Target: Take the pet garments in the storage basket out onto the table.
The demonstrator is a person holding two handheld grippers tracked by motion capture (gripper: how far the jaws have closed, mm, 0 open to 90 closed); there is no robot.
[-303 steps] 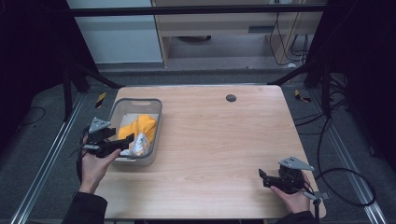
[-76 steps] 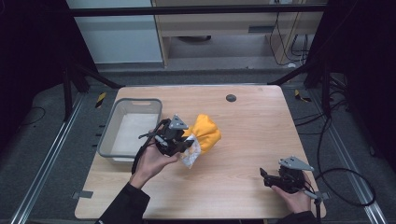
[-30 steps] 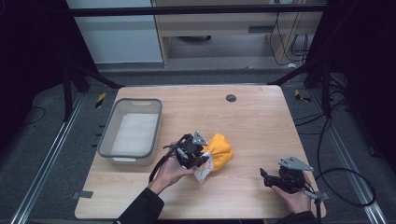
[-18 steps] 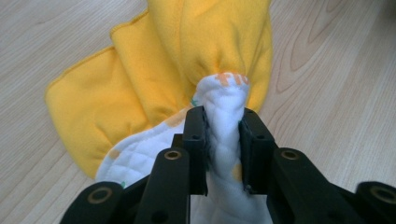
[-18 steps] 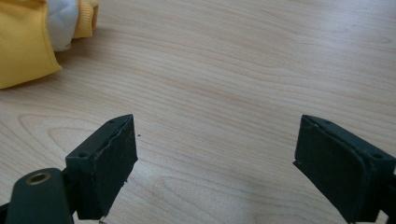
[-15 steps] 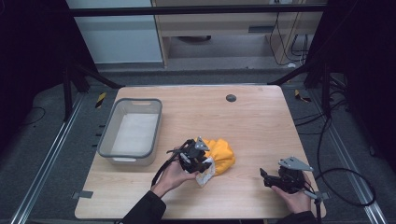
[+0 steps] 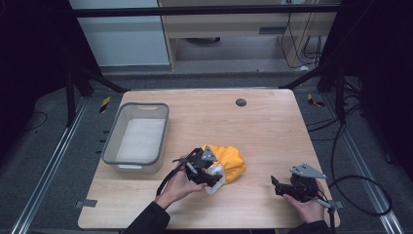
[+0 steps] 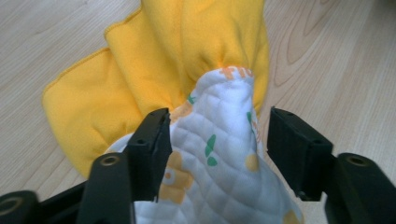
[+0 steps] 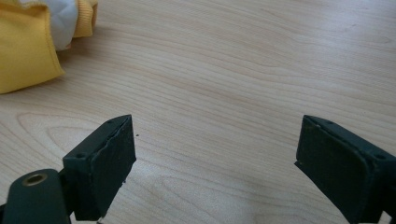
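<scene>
A yellow cloth (image 7: 233, 160) bunched with a white quilted printed piece (image 7: 215, 174) lies on the wooden table (image 7: 263, 131), right of the bin. My left gripper (image 7: 211, 176) is at its near left end. In the left gripper view the white quilted fold (image 8: 212, 158) rises between the jaws of the left gripper (image 8: 217, 140). The jaws have just been opening and a gap shows at the right pad, with yellow cloth (image 8: 154, 60) beyond. My right gripper (image 7: 275, 185) rests near the table's front right, open and with nothing in it (image 9: 215, 154).
A grey plastic bin (image 7: 137, 165) with a white lining stands at the table's left. A small black round disc (image 7: 240, 102) sits near the far edge. The yellow cloth's edge (image 9: 23, 51) shows at the upper left of the right gripper view.
The left gripper carried the cloth bundle from the bin to the table's middle and set it down. Its jaws have spread apart off the fold. The right gripper kept still.
</scene>
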